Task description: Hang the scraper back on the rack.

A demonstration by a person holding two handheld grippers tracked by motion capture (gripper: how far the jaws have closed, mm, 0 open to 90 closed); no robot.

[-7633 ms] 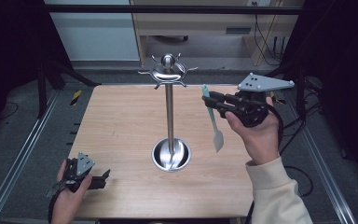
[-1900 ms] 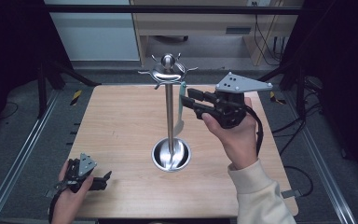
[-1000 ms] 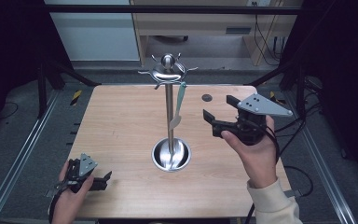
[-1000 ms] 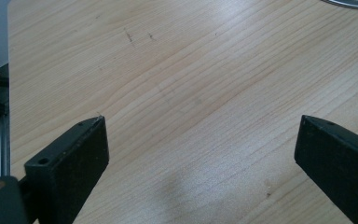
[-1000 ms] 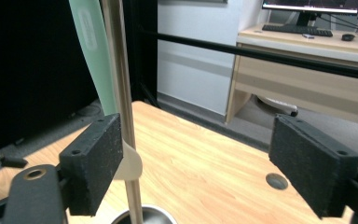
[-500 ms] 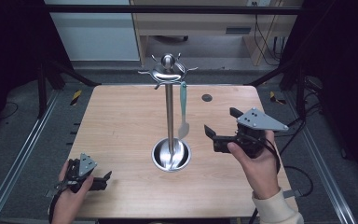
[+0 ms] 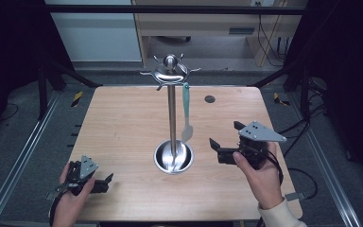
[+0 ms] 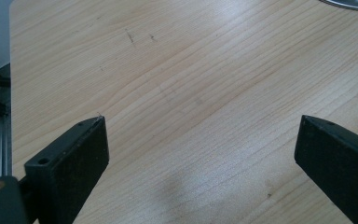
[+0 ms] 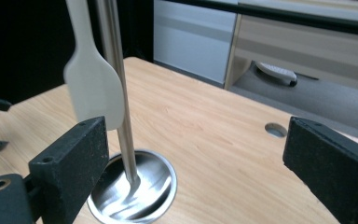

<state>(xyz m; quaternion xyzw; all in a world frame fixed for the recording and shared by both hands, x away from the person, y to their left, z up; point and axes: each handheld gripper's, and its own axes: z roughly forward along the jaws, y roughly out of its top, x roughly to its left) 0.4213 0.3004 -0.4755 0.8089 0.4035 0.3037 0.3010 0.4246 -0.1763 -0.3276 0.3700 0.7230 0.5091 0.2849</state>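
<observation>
Starting on the left: the left gripper (image 7: 105,181) sits parked at the near left corner of the table (image 7: 123,123), jaws spread wide with nothing but bare wood between them, so that claw is released and idle

Middle of the table is the steel rack (image 7: 172,113), a thin upright pole on a round dished base with little hooks fanning out under a ball on top. The spatula (image 7: 186,111) hangs from one of the hooks on the rack's right side, teal handle up, pale blade down, blade just above the base and close beside the pole. In the right gripper view the blade (image 9: 93,79) dangles right in front of the pole, free of both jaws

Right side: the right gripper (image 7: 213,145) is low over the table, well clear of the spatula, jaws wide and empty. I'd say the hanging is done and this hand is just backing off

Handling wise, the spatula looks light. The blade seems like soft silicone, so it would probably flex and slip if pinched there. The handle looks stiffer and narrow, so I'd grab mid handle, below the hook. It hangs loose, so any nudge could set it swinging or pop it off. The rack looks top heavy-ish too, so don't bump the pole
</observation>
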